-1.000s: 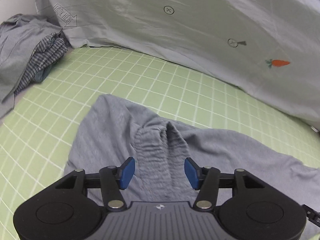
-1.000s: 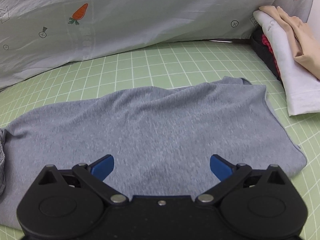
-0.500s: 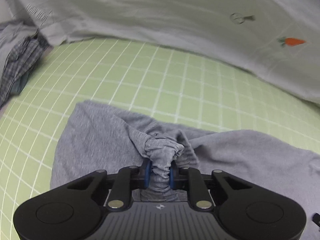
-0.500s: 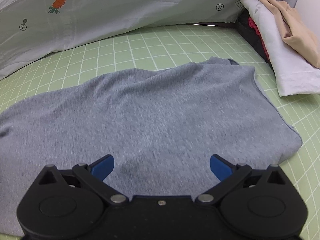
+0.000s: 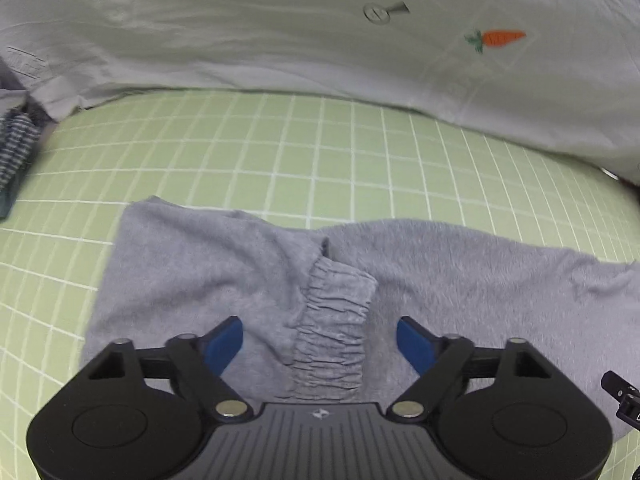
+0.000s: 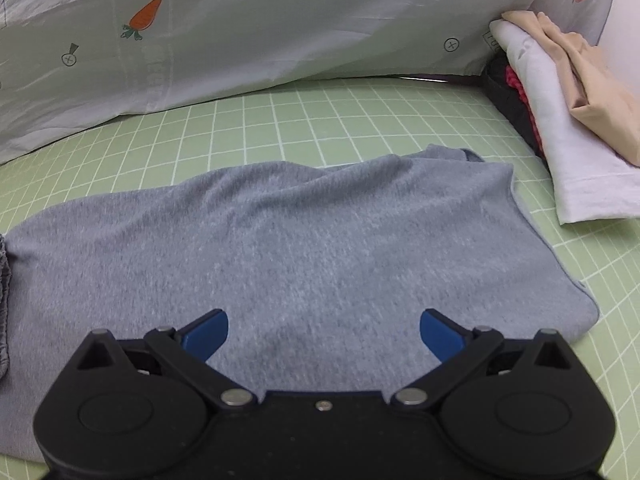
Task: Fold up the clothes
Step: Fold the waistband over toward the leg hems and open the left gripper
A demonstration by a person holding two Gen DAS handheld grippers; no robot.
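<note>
- My left gripper (image 5: pixel 319 342) is opening; its blue pads (image 5: pixel 222 344) stand wide apart and press on nothing.
- The gathered elastic waistband (image 5: pixel 334 328) of the grey garment (image 5: pixel 192 276) lies between those pads, clear of both, flat on the cloth below.
- My right gripper (image 6: pixel 323 334) is spread wide too, its blue pads (image 6: pixel 438 334) hovering over a smooth stretch of the grey garment (image 6: pixel 320 232); I cannot tell whether the tips touch the fabric, and nothing is pinched.
- The garment lies spread across the green grid mat (image 5: pixel 280 152), towards the mat's near edge, with bare mat between it and the far edge.
- In the right wrist view its right end is folded over, stopping near a stack of folded clothes (image 6: pixel 560 128) at the mat's far right corner.
- A pale sheet with carrot prints (image 5: pixel 320 40) drapes along the mat's far edge.
- A striped and checked pile of clothing (image 5: pixel 16 148) sits at the mat's left edge, well apart from the garment.
</note>
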